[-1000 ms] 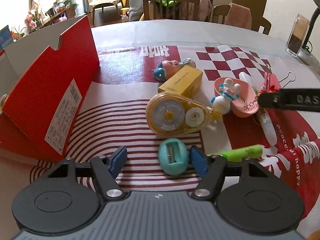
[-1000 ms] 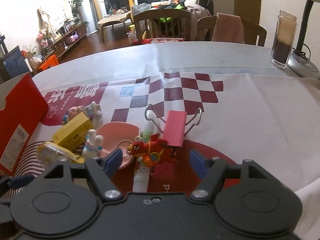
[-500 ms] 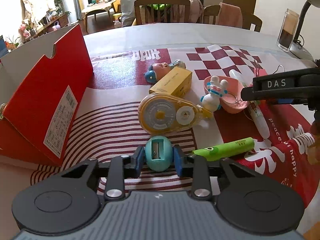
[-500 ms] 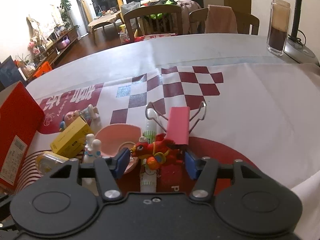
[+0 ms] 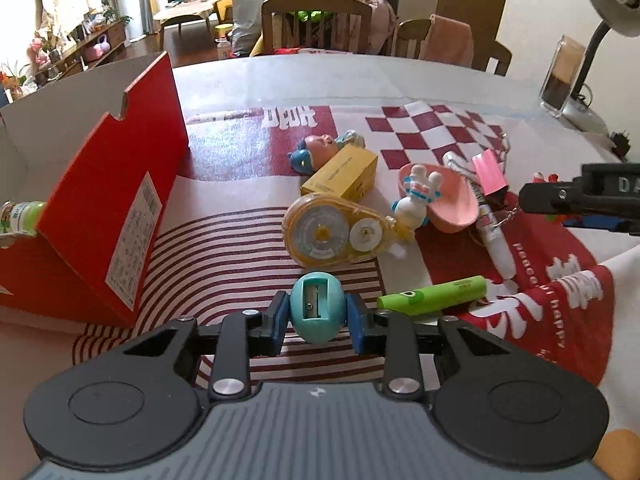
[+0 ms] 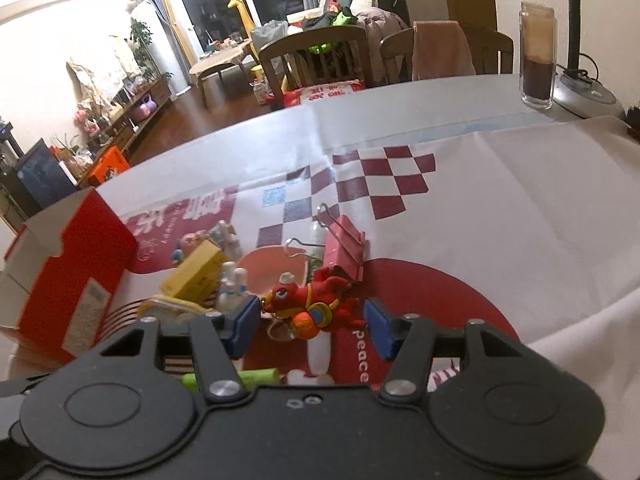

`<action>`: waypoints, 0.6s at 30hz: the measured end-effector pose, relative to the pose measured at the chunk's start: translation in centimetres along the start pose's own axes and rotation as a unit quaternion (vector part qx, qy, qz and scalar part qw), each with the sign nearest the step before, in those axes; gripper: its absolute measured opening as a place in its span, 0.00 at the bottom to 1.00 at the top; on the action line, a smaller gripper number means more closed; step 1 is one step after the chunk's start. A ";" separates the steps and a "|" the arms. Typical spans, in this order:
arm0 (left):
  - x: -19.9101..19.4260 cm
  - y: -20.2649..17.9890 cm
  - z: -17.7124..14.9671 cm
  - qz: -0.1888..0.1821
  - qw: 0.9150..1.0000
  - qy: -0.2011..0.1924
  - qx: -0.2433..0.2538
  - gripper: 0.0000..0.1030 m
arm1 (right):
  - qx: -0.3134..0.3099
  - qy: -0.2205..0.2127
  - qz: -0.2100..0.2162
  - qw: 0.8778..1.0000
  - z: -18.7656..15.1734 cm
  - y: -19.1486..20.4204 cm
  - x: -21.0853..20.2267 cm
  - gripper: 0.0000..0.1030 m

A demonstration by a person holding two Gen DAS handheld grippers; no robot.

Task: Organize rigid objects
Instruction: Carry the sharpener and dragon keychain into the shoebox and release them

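Observation:
My left gripper (image 5: pixel 317 322) is shut on a teal egg-shaped pencil sharpener (image 5: pixel 317 306) and holds it a little above the cloth. My right gripper (image 6: pixel 311 322) is shut on a red dragon keychain toy (image 6: pixel 314 306), lifted off the table; its arm shows at the right of the left wrist view (image 5: pixel 580 196). An open red cardboard box (image 5: pixel 100 208) stands at the left, also in the right wrist view (image 6: pixel 68 276).
On the red-and-white cloth lie a yellow correction tape (image 5: pixel 336 236), yellow small box (image 5: pixel 342 174), doll head (image 5: pixel 316 150), white figurine (image 5: pixel 416 196) in a pink dish (image 5: pixel 452 200), white pen (image 5: pixel 494 232), green highlighter (image 5: pixel 434 294), pink binder clip (image 6: pixel 344 248). A glass jar (image 6: pixel 538 56) and lamp base stand far right.
Both grippers closed on their objects, the left on the sharpener, the right on the red toy, and both have lifted them off the cloth.

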State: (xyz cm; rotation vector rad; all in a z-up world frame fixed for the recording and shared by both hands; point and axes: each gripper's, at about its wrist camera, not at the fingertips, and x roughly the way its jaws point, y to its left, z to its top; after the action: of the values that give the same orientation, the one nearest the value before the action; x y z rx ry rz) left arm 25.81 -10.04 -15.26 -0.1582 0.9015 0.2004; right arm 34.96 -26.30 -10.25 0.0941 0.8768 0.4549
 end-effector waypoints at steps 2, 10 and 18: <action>-0.8 0.3 0.2 -0.006 1.000 -0.001 0.002 0.29 | -0.006 -0.001 0.007 1.000 0.0 0.5 -1.1 0.55; -4.8 2.3 1.1 -0.028 0.999 -0.020 0.005 0.29 | -0.036 -0.009 0.020 0.999 0.1 3.6 -5.1 0.55; -8.3 6.2 2.5 -0.052 0.998 -0.040 0.011 0.29 | -0.076 -0.015 0.030 0.997 0.3 8.9 -7.4 0.55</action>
State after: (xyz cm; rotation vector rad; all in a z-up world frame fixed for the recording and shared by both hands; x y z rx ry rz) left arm 21.19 -4.32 -7.48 -0.1741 0.8140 0.0995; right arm 28.06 -21.37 -2.40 -0.0120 0.8099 0.5744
